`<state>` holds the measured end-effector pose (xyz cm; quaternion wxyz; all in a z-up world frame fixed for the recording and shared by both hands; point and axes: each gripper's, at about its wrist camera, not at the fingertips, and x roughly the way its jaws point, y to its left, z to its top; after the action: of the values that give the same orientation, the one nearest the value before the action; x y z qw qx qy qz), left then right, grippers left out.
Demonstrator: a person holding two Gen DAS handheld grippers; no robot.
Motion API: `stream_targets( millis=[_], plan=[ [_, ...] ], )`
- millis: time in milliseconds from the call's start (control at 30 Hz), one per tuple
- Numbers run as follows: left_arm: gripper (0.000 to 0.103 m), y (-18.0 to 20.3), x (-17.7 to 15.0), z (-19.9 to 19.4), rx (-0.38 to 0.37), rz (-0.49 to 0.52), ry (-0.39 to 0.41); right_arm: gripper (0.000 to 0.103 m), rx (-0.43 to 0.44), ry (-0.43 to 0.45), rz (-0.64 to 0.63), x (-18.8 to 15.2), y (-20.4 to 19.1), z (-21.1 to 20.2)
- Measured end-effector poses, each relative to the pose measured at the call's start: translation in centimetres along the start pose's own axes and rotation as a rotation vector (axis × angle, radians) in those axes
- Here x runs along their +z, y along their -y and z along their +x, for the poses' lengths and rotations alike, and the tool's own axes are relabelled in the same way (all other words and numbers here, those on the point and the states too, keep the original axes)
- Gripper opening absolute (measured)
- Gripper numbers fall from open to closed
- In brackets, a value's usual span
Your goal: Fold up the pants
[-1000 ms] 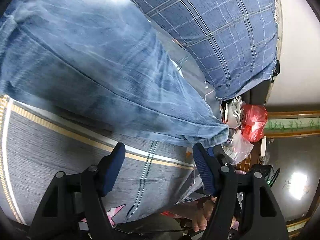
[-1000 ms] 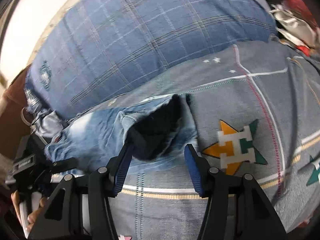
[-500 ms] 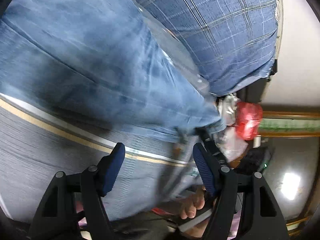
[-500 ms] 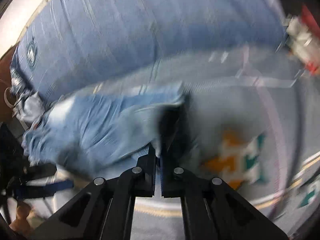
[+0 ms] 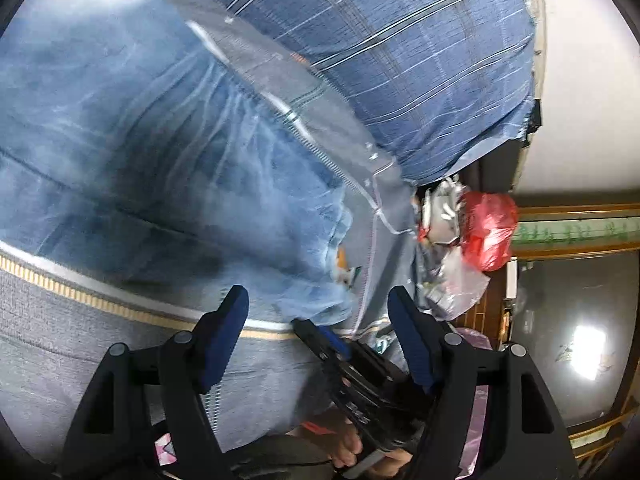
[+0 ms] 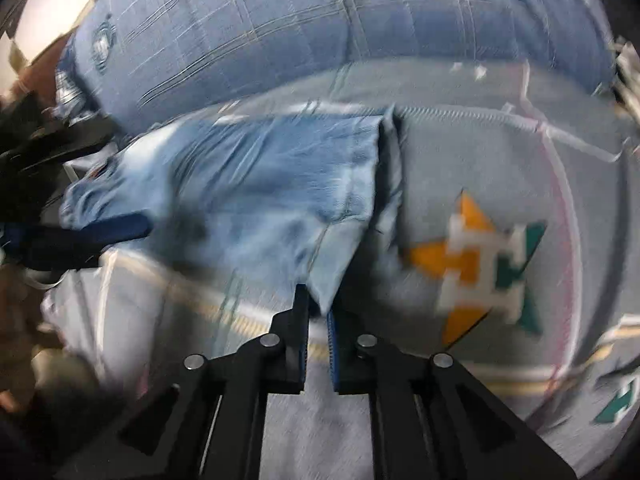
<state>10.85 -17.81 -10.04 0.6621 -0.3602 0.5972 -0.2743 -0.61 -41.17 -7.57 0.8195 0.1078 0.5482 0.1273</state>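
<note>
Blue denim pants [image 5: 160, 160] lie on a grey patterned bedsheet [image 5: 80, 340]. My left gripper [image 5: 316, 320] stands open just short of the pants' near edge, with nothing between its pads. In the right wrist view the pants [image 6: 260, 184] spread to the left, and one corner of the hem is drawn to a point between the fingers of my right gripper [image 6: 318, 308]. Its jaws are opening slightly, with the denim still caught between them. The right gripper [image 5: 324, 340] also shows between the left fingers. One left pad [image 6: 116, 228] lies at the pants' left end.
A blue plaid quilt [image 5: 400, 60] bulges behind the pants [image 6: 320, 20]. An orange and green star print [image 6: 480, 264] marks the sheet to the right. A red bag [image 5: 488, 232] and clear plastic bags sit off the bed's end. A hand [image 5: 348, 452] holds the right gripper.
My right gripper went from wide open to closed on the pants' hem corner and sank; the gaping leg opening has flattened. The left gripper slid a little along the pants, still open.
</note>
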Motion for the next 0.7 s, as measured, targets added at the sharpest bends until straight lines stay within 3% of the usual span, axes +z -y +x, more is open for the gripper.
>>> stream_targets(
  millis=[33, 100, 267, 367, 400, 500, 567, 600, 633, 700],
  plan=[
    [0.073, -0.4, 0.1, 0.3, 0.013, -0.005, -0.007, 0.038, 0.009, -0.003, 0.02, -0.2, 0.2, -0.2],
    [0.073, -0.8, 0.3, 0.6, 0.037, -0.005, -0.012, 0.055, 0.008, 0.011, 0.073, -0.1, 1.0, -0.7],
    [0.072, -2.9, 0.6, 2.0, 0.079, -0.06, -0.05, 0.055, 0.164, 0.133, 0.21, 0.8, 2.6, -4.0],
    [0.065, -3.8, 0.4, 2.4, 0.093, -0.101, -0.062, 0.055, 0.097, 0.124, 0.299, 2.5, 3.2, -3.2],
    [0.06, -4.0, 0.3, 2.4, 0.091, -0.115, -0.068, 0.053, 0.08, 0.111, 0.331, 3.2, 3.4, -2.6],
    [0.058, -3.9, 0.1, 2.1, 0.079, -0.121, -0.071, 0.045, 0.046, 0.121, 0.398, 5.8, 4.5, -1.3],
    [0.057, -3.7, 0.1, 1.7, 0.08, -0.111, -0.059, 0.032, 0.058, 0.109, 0.417, 7.3, 5.1, 0.3],
    [0.057, -3.6, 0.1, 1.6, 0.075, -0.11, -0.057, 0.018, 0.09, 0.086, 0.431, 8.1, 5.4, 1.4],
    [0.057, -3.5, 0.1, 1.4, 0.058, -0.109, -0.056, 0.016, 0.117, 0.071, 0.436, 8.2, 5.4, 2.3],
    [0.057, -3.3, 0.1, 1.2, 0.024, -0.103, -0.048, 0.01, 0.093, 0.068, 0.417, 8.5, 5.0, 2.7]
  ],
)
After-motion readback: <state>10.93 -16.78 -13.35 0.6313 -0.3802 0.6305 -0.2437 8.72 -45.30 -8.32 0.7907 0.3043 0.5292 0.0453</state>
